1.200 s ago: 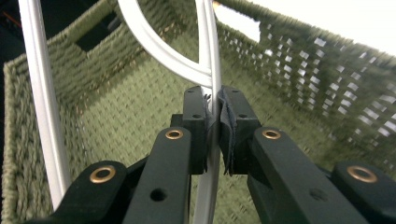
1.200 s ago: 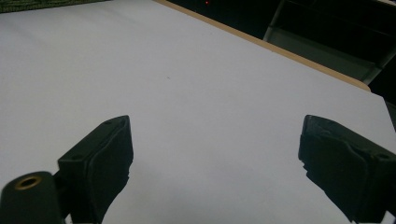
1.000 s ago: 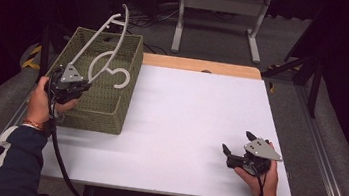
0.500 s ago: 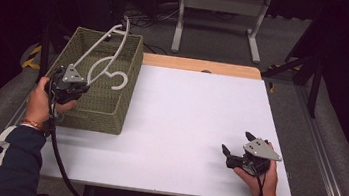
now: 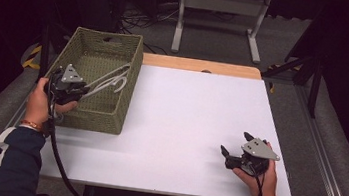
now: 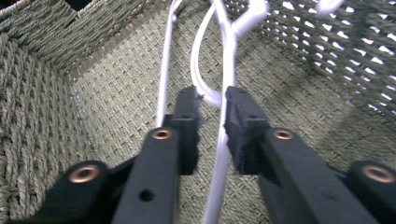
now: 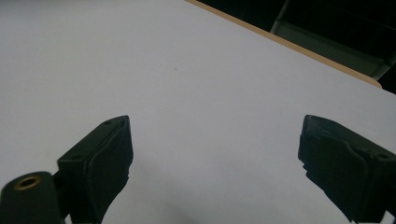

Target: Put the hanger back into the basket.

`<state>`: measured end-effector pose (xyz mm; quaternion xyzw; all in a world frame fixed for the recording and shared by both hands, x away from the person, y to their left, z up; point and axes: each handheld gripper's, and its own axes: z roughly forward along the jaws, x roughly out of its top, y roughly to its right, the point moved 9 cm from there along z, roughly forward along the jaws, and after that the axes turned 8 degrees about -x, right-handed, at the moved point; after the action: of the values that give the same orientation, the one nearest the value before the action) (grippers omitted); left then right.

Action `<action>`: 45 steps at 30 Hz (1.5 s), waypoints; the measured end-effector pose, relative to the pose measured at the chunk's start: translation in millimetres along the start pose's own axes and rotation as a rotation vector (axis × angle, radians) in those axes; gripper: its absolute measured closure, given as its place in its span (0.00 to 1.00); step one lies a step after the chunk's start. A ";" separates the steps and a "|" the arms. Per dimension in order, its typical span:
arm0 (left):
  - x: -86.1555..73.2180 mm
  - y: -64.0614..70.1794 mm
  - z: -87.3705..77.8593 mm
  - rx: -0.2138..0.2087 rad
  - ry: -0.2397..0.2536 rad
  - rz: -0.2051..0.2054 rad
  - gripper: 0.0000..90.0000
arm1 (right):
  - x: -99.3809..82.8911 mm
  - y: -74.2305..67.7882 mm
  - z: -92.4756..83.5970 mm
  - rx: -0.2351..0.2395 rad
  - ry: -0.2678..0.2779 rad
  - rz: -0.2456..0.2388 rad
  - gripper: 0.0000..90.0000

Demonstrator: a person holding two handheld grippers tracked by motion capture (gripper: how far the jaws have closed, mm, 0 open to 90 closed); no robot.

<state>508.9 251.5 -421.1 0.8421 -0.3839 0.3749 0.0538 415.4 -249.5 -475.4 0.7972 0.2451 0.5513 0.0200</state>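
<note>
White tabletop (image 5: pixel 184 124) at frame centre lies bare while the left gripper (image 5: pixel 80 88), jaws pinching white hangers (image 5: pixel 109 81), has lowered them into the wicker basket (image 5: pixel 109 118) at upper left, so release seems next; right gripper (image 5: pixel 235 147) rests spread.

The high view looks forward and down over the white table (image 5: pixel 184 124); the left gripper view sits close inside the woven basket (image 6: pixel 56 93) at the table's left edge, the right gripper view skims low across the table's bare top, both shared overhead
</note>
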 end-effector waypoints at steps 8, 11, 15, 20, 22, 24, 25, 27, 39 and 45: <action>8.1 3.0 -3.0 0.023 0.057 -0.009 0.65 | 0.5 -0.6 0.3 0.001 0.002 0.000 0.12; 11.2 4.7 -4.1 0.023 0.087 -0.030 0.56 | 0.2 -1.0 0.5 0.003 0.001 -0.003 0.12; 16.3 8.3 -7.0 0.015 0.131 -0.042 0.47 | -0.1 -0.9 0.6 0.003 0.001 -0.002 0.12; 26.4 15.2 -12.7 -0.002 0.213 -0.053 0.32 | 0.0 -1.3 0.9 0.004 0.000 -0.004 0.12; 29.8 17.3 -14.7 -0.008 0.246 -0.061 0.28 | 0.1 -1.3 0.8 0.004 0.001 -0.006 0.12; 32.2 19.6 -16.6 -0.022 0.276 -0.065 0.23 | 0.0 -1.3 0.8 0.004 0.001 -0.004 0.12; 34.0 21.2 -18.3 -0.031 0.301 -0.069 0.20 | 0.0 -1.3 0.8 0.004 0.001 -0.003 0.12; 38.5 23.9 -24.1 -0.039 0.363 -0.087 0.16 | 0.2 -1.4 0.5 0.004 0.002 -0.005 0.12; 49.8 49.3 -46.5 -0.080 0.512 -0.050 0.07 | 0.0 -3.5 1.8 0.009 -0.002 -0.010 0.12; 55.0 66.3 -50.8 -0.111 0.554 -0.022 0.06 | -0.2 -3.7 2.1 0.009 -0.004 -0.011 0.12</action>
<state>456.7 191.0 -361.0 0.7076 -0.3653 0.5685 0.2065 415.9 -245.8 -477.5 0.7970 0.2519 0.5486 0.0198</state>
